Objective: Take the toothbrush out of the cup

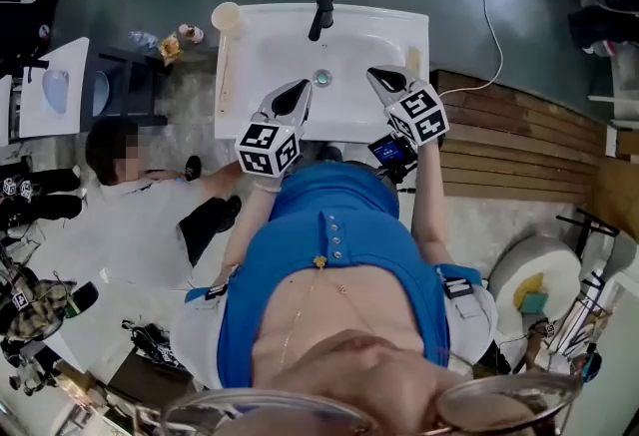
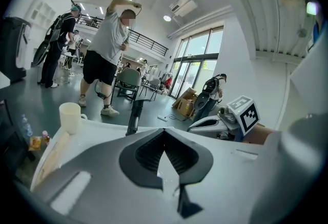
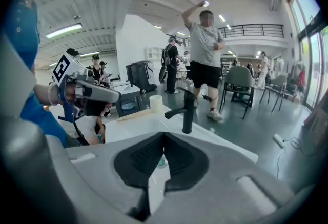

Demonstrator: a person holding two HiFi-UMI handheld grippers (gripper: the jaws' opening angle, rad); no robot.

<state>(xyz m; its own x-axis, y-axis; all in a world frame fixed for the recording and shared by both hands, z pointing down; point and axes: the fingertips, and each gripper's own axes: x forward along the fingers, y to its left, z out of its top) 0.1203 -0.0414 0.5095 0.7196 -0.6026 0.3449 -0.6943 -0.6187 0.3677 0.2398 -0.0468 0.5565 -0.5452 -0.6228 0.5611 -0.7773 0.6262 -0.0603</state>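
A cream cup [image 1: 227, 17] stands on the back left corner of the white sink [image 1: 399, 25]; nothing sticks out of it. A long beige toothbrush [image 1: 222, 75] lies flat along the sink's left rim, just in front of the cup. The left gripper view shows the cup [image 2: 70, 117] and the toothbrush [image 2: 51, 159]; so does the right gripper view, cup [image 3: 156, 103] and toothbrush [image 3: 134, 114]. My left gripper [image 1: 303, 85] [image 2: 164, 130] hovers over the basin, shut and empty. My right gripper [image 1: 373, 74] [image 3: 164, 135] hangs over the basin's right side, shut on nothing.
A black faucet [image 1: 322, 10] rises at the sink's back edge, with the drain [image 1: 321, 78] between my grippers. A pale yellow bar [image 1: 413, 58] lies on the right rim. A person [image 1: 130, 160] crouches left of the sink. Wooden slats [image 1: 519, 145] lie to the right.
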